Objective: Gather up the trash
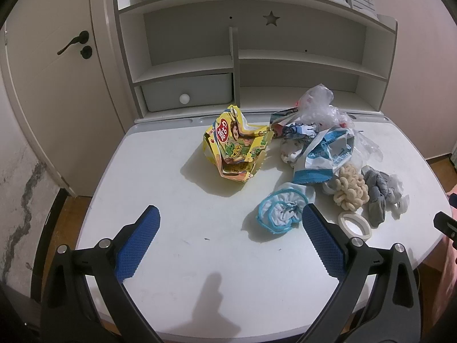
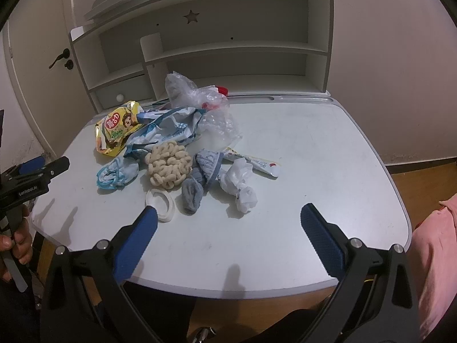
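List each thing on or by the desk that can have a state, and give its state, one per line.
left gripper: open, empty
right gripper: open, empty
yellow snack bag: torn open, crumpled
clear plastic bag: crumpled
white tissue: wadded
tape ring: lying flat
drawer: closed
door: closed

My tool points over a white surface (image 1: 160, 171) with round corners. Past it, straight ahead, stands a white shelf unit (image 1: 257, 57) with a star hole (image 1: 270, 18) cut in its back. Low on its left side is a drawer (image 1: 187, 93) with a round white knob. To the left of my tool is a white door (image 1: 57, 85) with a dark handle (image 1: 73, 42). The wall is pale. Brown wood floor (image 2: 422, 177) shows to the right.
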Motion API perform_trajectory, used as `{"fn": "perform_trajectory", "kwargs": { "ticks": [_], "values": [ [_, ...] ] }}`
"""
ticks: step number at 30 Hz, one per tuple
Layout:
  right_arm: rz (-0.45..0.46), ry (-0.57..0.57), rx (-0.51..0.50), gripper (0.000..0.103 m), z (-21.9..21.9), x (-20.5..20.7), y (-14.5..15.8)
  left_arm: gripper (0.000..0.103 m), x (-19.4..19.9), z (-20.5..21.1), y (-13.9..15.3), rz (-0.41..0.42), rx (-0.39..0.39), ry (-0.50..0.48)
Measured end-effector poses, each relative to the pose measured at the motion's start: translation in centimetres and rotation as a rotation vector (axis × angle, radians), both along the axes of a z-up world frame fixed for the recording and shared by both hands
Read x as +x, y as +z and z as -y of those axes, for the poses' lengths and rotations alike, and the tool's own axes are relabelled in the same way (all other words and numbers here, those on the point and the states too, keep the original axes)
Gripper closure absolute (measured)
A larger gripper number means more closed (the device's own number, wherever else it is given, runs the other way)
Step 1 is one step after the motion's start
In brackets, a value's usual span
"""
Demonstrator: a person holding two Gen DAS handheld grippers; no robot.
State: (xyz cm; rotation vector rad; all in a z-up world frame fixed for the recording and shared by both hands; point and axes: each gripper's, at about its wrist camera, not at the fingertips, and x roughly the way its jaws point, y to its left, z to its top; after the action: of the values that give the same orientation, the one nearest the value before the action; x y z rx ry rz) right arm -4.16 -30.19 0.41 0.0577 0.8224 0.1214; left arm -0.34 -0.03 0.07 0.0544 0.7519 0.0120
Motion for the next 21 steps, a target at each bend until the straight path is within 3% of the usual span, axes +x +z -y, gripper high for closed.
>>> {"fn": "perform_trajectory", "kwargs": {
  "ticks": [21],
  "values": [
    [0.000, -0.001, 0.001, 0.006, -0.15, -0.21, 0.04, 0.006, -0.18, -0.04, 0.04, 0.001, 0.001, 0.000]
  ]
}}
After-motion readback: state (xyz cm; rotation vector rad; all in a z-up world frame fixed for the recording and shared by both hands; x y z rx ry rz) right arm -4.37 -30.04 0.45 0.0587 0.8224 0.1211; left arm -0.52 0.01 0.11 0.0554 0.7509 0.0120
